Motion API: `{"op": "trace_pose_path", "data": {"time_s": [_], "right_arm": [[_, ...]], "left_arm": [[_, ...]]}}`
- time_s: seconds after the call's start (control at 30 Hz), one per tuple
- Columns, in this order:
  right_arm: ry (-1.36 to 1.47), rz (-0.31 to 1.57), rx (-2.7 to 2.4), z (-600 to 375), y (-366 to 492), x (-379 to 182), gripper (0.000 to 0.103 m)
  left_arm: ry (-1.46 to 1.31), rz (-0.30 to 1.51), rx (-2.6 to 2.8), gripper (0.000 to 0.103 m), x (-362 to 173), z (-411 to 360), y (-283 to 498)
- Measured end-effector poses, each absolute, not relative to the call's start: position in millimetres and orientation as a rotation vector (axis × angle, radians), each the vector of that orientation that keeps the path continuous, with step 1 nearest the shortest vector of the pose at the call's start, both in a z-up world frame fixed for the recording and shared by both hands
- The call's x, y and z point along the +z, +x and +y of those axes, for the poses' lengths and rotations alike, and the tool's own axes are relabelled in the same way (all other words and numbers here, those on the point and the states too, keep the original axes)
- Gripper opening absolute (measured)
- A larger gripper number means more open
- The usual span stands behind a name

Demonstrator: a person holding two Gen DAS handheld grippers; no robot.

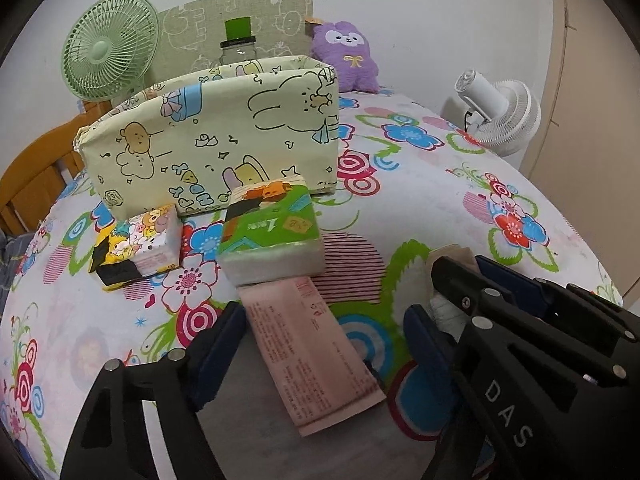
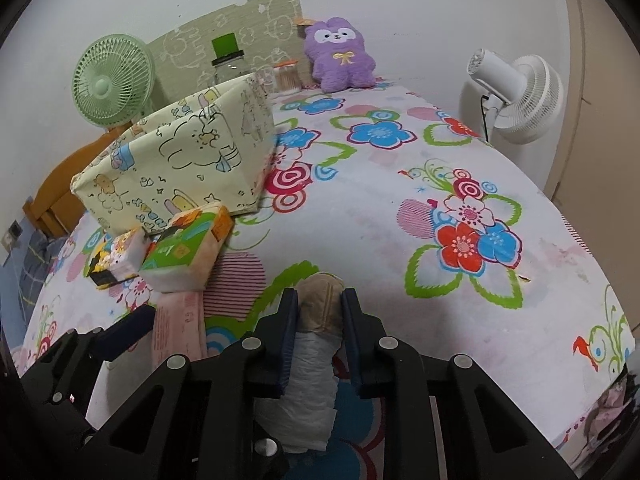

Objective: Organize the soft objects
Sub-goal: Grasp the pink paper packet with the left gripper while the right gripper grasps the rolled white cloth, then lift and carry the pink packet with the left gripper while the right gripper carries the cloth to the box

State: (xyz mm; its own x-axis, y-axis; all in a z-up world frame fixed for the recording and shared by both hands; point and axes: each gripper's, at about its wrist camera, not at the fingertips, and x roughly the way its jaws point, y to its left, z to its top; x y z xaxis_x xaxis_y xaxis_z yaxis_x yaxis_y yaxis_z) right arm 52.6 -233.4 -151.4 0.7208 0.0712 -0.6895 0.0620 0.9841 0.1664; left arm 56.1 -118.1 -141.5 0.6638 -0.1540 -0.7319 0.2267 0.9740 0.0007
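A pale yellow cartoon-print fabric bin (image 1: 208,132) stands on the flowered bed; it also shows in the right wrist view (image 2: 180,156). In front of it lie a green tissue pack (image 1: 272,232), a small cartoon tissue pack (image 1: 140,244) and a flat pink pack (image 1: 316,360). My left gripper (image 1: 320,336) is open, its fingers either side of the pink pack. My right gripper (image 2: 320,320) is shut on a beige and white soft roll (image 2: 320,308) just above the sheet; that gripper also shows in the left wrist view (image 1: 460,292).
A purple plush (image 2: 340,56) sits against the far wall. A green fan (image 1: 108,48) stands at the back left, a white fan (image 2: 516,96) off the bed's right edge. A green-lidded jar (image 1: 238,44) stands behind the bin. A wooden bed frame (image 1: 36,176) is at left.
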Motion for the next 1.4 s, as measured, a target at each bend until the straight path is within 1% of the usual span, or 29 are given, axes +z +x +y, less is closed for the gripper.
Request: {"op": "trace_pose_path", "data": {"time_s": [0.03,0.07,0.1,0.13,0.2,0.23,0.3,1.07,1.4], "right_arm": [[0.184,0.766,0.004,-233.7,52.5,-151.1,0.025],[0.184,0.763,0.003,-233.7,52.2,-150.6,0.025],[0.184,0.762,0.003,-233.5,52.2,-150.0,0.025],[0.185,0.76,0.003,-233.2,51.8,-149.4,0.025],[0.186,0.755,0.011,-231.8,50.6,-147.8,0.025],[0.184,0.75,0.011,-230.6,49.9,-147.1,0.025],[0.181,0.746,0.014,-228.1,49.0,-145.5,0.025],[0.128,0.724,0.063,-178.0,38.3,-134.1,0.025],[0.095,0.735,0.078,-161.8,35.6,-137.5,0.026]], "left_arm": [[0.087,0.818,-0.214,0.079,-141.5,-117.8,56.1],[0.081,0.817,-0.212,0.074,-141.4,-117.5,55.6],[0.075,0.814,-0.209,0.067,-140.9,-116.9,54.9],[0.072,0.812,-0.206,0.063,-140.4,-116.3,54.3],[0.065,0.809,-0.205,0.049,-139.5,-113.9,53.3],[0.062,0.808,-0.202,0.046,-139.2,-112.6,52.9],[0.051,0.81,-0.204,0.042,-138.9,-109.2,52.3],[-0.032,0.813,-0.137,0.04,-133.2,-57.9,37.1],[-0.041,0.816,-0.114,0.04,-135.3,-44.3,27.0]]}}
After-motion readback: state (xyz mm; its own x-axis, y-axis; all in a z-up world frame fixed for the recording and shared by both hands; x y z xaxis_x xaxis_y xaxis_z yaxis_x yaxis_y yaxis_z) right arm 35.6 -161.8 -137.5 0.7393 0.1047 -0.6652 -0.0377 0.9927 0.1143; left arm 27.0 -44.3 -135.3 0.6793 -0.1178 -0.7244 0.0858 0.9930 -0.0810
